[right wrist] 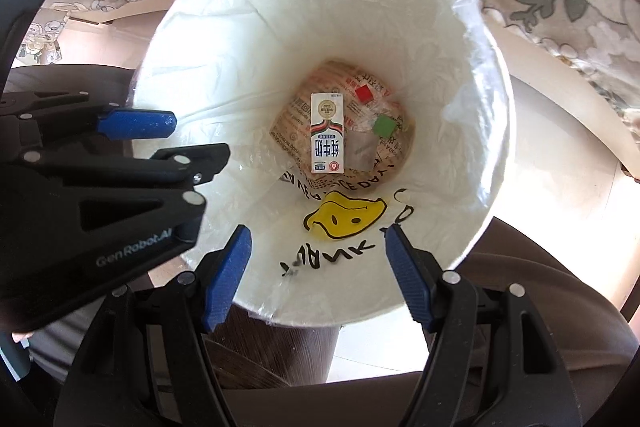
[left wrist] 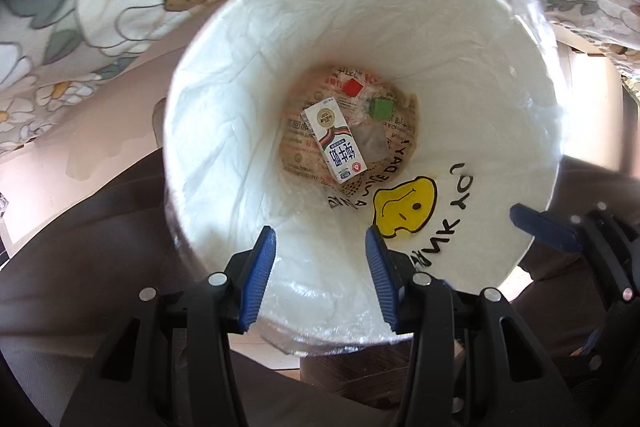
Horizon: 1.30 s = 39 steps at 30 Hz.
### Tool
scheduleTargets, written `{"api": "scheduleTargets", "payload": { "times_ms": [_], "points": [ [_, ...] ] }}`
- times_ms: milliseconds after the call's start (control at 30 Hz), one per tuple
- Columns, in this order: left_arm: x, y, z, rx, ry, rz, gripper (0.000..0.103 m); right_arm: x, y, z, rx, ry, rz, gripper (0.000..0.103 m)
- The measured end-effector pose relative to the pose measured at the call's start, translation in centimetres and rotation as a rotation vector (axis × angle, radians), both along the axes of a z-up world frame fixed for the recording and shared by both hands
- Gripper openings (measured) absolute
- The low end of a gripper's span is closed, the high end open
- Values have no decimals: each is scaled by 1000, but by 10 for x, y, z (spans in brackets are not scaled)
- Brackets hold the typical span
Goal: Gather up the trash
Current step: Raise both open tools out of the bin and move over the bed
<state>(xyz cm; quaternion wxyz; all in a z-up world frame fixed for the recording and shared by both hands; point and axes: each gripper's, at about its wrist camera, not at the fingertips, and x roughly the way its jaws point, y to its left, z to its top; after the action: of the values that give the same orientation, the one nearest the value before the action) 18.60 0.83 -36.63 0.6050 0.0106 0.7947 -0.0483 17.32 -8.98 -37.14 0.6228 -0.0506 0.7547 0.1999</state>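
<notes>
Trash sits deep below both gaping, empty tongs (left wrist: 320, 267) (right wrist: 316, 259): milk carton (left wrist: 335, 141) looks light and stiff, best gripped across its narrow sides.

Bright daylight, blown-out glare, heavy fisheye edge distortion.

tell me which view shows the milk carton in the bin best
The right wrist view: the milk carton lies square to the camera at the bottom of the lined trash bin, its face and print unobstructed. The left wrist view also shows the whole carton, but turned diagonally and slightly smaller.
</notes>
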Motion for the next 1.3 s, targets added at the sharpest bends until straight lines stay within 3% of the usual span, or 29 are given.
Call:
{"api": "scheduleTargets", "payload": {
  "times_ms": [167, 367, 800, 1033, 1300],
  "points": [
    [-11, 2, 26, -8, -46, -24, 49, -4, -9, 21, -6, -28, 5, 70],
    [-17, 8, 78, -15, -164, -39, 49, -3, -27, 65, -39, -128, 8, 70],
    [-29, -5, 208, -25, -434, -223, 49, 0, -63, 213, 8, -432, -2, 70],
    [-8, -12, 283, -24, -576, -284, 55, 14, -85, 296, -7, -608, -38, 70],
    [32, -25, 333, 16, -669, -347, 55, 41, -107, 381, -2, -765, -83, 69]
  ]
}}
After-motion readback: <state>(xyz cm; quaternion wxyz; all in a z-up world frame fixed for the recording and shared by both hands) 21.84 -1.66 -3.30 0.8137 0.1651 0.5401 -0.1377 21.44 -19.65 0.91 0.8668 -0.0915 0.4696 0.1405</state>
